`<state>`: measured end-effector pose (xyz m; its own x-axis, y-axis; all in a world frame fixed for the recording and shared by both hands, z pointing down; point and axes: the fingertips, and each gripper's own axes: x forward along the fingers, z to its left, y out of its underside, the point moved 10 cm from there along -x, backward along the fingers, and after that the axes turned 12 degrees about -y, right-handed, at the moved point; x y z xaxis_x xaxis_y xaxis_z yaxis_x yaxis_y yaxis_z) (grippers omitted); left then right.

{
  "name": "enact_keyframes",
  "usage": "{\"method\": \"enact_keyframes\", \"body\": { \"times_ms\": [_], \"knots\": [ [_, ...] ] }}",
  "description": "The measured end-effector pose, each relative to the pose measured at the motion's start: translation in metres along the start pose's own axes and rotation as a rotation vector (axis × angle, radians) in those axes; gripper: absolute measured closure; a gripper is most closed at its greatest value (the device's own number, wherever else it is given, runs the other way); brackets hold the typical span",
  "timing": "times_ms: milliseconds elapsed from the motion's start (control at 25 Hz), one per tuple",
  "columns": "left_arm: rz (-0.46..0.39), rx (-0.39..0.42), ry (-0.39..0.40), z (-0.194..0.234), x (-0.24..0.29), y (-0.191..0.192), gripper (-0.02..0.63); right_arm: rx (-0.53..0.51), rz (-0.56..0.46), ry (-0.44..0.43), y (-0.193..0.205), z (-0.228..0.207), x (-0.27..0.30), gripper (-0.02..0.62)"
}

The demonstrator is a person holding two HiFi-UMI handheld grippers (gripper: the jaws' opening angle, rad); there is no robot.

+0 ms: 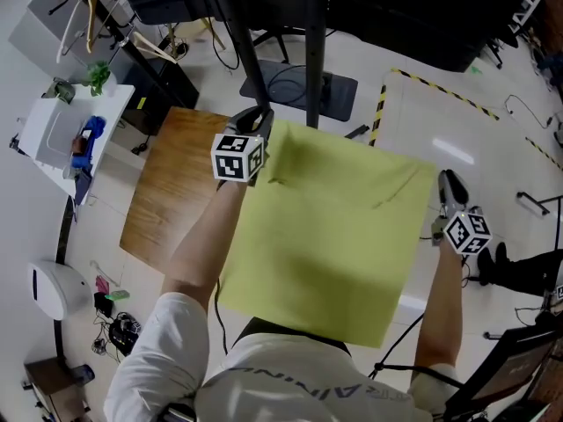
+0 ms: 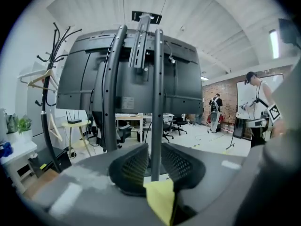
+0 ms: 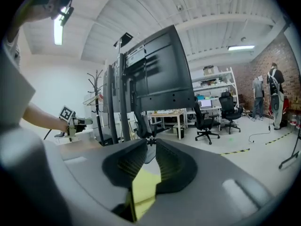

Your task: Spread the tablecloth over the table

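Observation:
A yellow-green tablecloth (image 1: 325, 236) hangs stretched between my two grippers, over the right part of a wooden table (image 1: 163, 200). My left gripper (image 1: 257, 121) holds its far left corner, and my right gripper (image 1: 450, 183) holds its far right corner. In the left gripper view, the jaws (image 2: 154, 149) are shut on a fold of the tablecloth (image 2: 161, 199) deep between them. The right gripper view shows the same: jaws (image 3: 151, 145) shut on the tablecloth corner (image 3: 143, 189). The cloth's near edge falls against my chest and hides the table's right side.
A black screen stand with poles (image 1: 312, 51) and a dark base (image 1: 299, 86) rises just beyond the table. At the left stands a white side table (image 1: 44, 134) with small items. Hazard tape (image 1: 444, 90) marks the floor on the right. Cables lie at lower left.

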<state>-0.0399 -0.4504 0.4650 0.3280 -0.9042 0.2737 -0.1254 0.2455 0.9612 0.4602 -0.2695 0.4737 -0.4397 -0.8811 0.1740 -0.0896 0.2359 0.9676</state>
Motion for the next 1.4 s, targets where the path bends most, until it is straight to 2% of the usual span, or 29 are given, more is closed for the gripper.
{"method": "enact_keyframes", "body": {
  "times_ms": [80, 120, 360, 560, 640, 800, 1040, 1400],
  "knots": [
    [-0.057, 0.008, 0.009, -0.003, -0.019, -0.009, 0.590, -0.022, -0.046, -0.005, -0.015, 0.013, -0.010, 0.568],
    [-0.083, 0.011, 0.016, -0.005, -0.029, -0.015, 0.600, -0.033, -0.066, -0.008, -0.022, 0.020, -0.016, 0.583],
    [-0.187, 0.030, 0.076, -0.019, -0.095, -0.049, 0.600, -0.098, -0.140, -0.018, -0.058, 0.067, -0.059, 0.588],
    [-0.237, 0.084, 0.092, -0.014, -0.157, -0.055, 0.600, -0.122, -0.174, -0.014, -0.067, 0.116, -0.090, 0.588],
    [-0.245, 0.098, 0.090, -0.011, -0.176, -0.051, 0.600, -0.112, -0.175, -0.012, -0.066, 0.133, -0.101, 0.588],
    [-0.247, 0.059, 0.093, -0.006, -0.213, -0.047, 0.600, -0.101, -0.159, -0.006, -0.061, 0.164, -0.123, 0.588],
    [-0.247, 0.026, 0.136, -0.009, -0.259, -0.046, 0.600, -0.071, -0.191, 0.023, -0.057, 0.200, -0.155, 0.588],
    [-0.231, 0.024, 0.180, -0.011, -0.287, -0.045, 0.600, -0.093, -0.207, 0.048, -0.068, 0.224, -0.177, 0.588]
  ]
}}
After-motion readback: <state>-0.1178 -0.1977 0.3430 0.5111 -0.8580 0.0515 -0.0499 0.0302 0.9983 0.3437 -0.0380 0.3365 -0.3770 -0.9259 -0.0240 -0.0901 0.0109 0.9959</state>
